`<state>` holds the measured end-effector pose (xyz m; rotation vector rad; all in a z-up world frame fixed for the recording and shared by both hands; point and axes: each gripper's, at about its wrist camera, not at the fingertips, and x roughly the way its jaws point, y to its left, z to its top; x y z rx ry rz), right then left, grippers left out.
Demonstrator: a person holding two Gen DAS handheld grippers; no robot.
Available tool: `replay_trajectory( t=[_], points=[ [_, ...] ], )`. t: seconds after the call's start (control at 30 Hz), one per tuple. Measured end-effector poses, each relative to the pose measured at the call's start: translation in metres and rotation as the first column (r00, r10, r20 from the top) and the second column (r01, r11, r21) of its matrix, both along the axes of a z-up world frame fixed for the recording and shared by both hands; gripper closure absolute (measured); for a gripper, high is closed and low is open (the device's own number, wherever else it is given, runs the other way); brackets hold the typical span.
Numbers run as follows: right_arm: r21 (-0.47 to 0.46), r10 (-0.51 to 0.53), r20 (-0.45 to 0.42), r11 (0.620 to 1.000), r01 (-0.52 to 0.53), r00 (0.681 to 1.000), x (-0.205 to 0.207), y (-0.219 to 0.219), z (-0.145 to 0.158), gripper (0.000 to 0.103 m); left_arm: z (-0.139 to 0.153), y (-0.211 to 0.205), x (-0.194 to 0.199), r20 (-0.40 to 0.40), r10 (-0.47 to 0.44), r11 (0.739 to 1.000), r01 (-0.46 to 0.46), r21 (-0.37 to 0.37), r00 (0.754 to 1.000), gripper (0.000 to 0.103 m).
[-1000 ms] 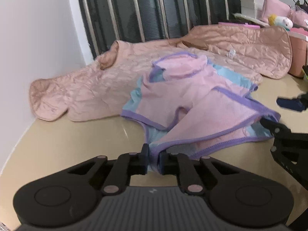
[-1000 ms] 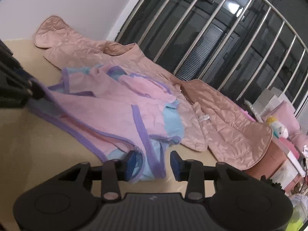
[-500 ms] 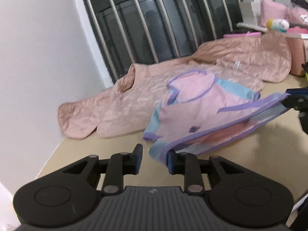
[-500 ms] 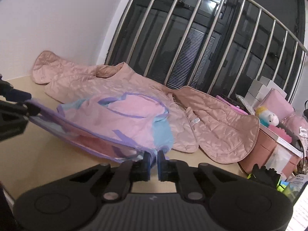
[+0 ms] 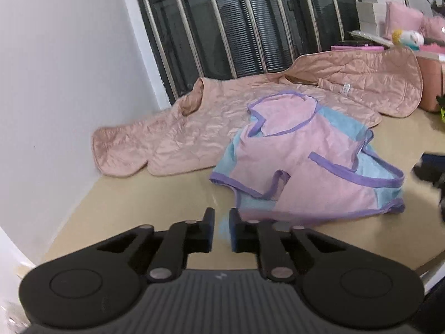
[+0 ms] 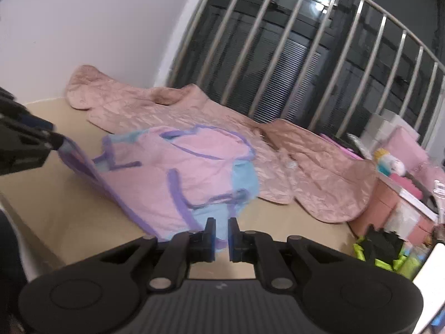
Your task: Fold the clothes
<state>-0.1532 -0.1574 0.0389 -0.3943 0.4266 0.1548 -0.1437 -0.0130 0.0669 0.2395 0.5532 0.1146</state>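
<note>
A small pink garment (image 5: pixel 306 167) with light-blue panels and purple trim lies spread on the tan table (image 5: pixel 139 200). My left gripper (image 5: pixel 222 226) is closing on the near-left corner of its hem, and blue cloth fills the narrow gap between the pads. In the right wrist view the garment (image 6: pixel 180 178) rises at its left corner to the left gripper (image 6: pixel 55 140). My right gripper (image 6: pixel 221 233) has the hem's other corner between its pads, and its jaws are easing open. In the left wrist view the right gripper (image 5: pixel 417 167) is a dark blur at the garment's right edge.
A quilted pink jacket (image 5: pixel 194 128) lies spread behind the garment, along the barred window (image 5: pixel 250 27). A pink box (image 6: pixel 389 203) with toys and packets stands at the table's right end. A white wall (image 5: pixel 55 83) closes the left side. The table's front edge (image 6: pixel 27 228) is near.
Half a second ago the hem hung taut between the grippers; now the garment lies lower and flatter. The left jaws, then apart, have narrowed on the cloth. The right jaws have parted slightly.
</note>
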Motion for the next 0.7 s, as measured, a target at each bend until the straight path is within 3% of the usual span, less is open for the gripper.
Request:
replay_trajectory(
  t=[0.07, 0.13, 0.23, 0.3, 0.4, 0.43, 0.5, 0.6, 0.63, 0.67, 0.7],
  points=[
    [-0.011, 0.060, 0.002, 0.998, -0.060, 0.998, -0.006, 0.009, -0.004, 0.073, 0.001, 0.002, 0.000, -0.002, -0.002, 1.000, 0.002, -0.019, 1.000, 0.098],
    [-0.052, 0.104, 0.007, 0.993, -0.103, 0.995, -0.008, 0.020, -0.012, 0.065, 0.002, 0.003, 0.001, -0.002, 0.000, 1.000, 0.000, -0.023, 1.000, 0.098],
    [-0.113, 0.146, -0.007, 0.983, -0.146, 0.989, -0.006, 0.038, -0.021, 0.066, 0.001, 0.003, 0.002, -0.008, -0.001, 1.000, 0.001, -0.022, 1.000, 0.097],
    [-0.133, 0.161, -0.023, 0.978, -0.163, 0.987, -0.003, 0.045, -0.025, 0.066, -0.002, 0.004, 0.000, -0.008, -0.025, 0.999, 0.025, -0.022, 1.000, 0.090],
    [-0.160, 0.145, -0.034, 0.976, -0.149, 0.989, 0.000, 0.045, -0.028, 0.065, -0.009, 0.001, -0.009, -0.009, -0.099, 0.995, 0.099, 0.000, 0.995, 0.067],
    [-0.154, 0.130, -0.042, 0.979, -0.135, 0.991, 0.002, 0.040, -0.029, 0.065, -0.012, -0.002, -0.012, -0.013, -0.116, 0.993, 0.117, 0.020, 0.993, 0.066],
    [-0.135, 0.116, -0.073, 0.983, -0.125, 0.991, 0.008, 0.028, -0.031, 0.066, -0.019, -0.009, -0.017, -0.030, -0.162, 0.985, 0.163, 0.057, 0.986, 0.064],
    [-0.124, 0.105, -0.111, 0.985, -0.119, 0.988, 0.016, 0.017, -0.034, 0.069, -0.028, -0.017, -0.024, -0.040, -0.210, 0.973, 0.213, 0.085, 0.977, 0.053],
    [-0.122, 0.102, -0.114, 0.986, -0.116, 0.988, 0.018, 0.016, -0.034, 0.076, -0.032, -0.019, -0.025, -0.044, -0.218, 0.971, 0.221, 0.092, 0.975, 0.051],
    [-0.113, 0.098, -0.125, 0.987, -0.112, 0.987, 0.019, 0.015, -0.034, 0.091, -0.035, -0.020, -0.023, -0.052, -0.215, 0.971, 0.219, 0.094, 0.975, 0.049],
    [-0.087, 0.096, -0.139, 0.990, -0.109, 0.986, 0.023, 0.014, -0.035, 0.097, -0.039, -0.019, -0.020, -0.062, -0.205, 0.974, 0.210, 0.088, 0.977, 0.049]
  ],
)
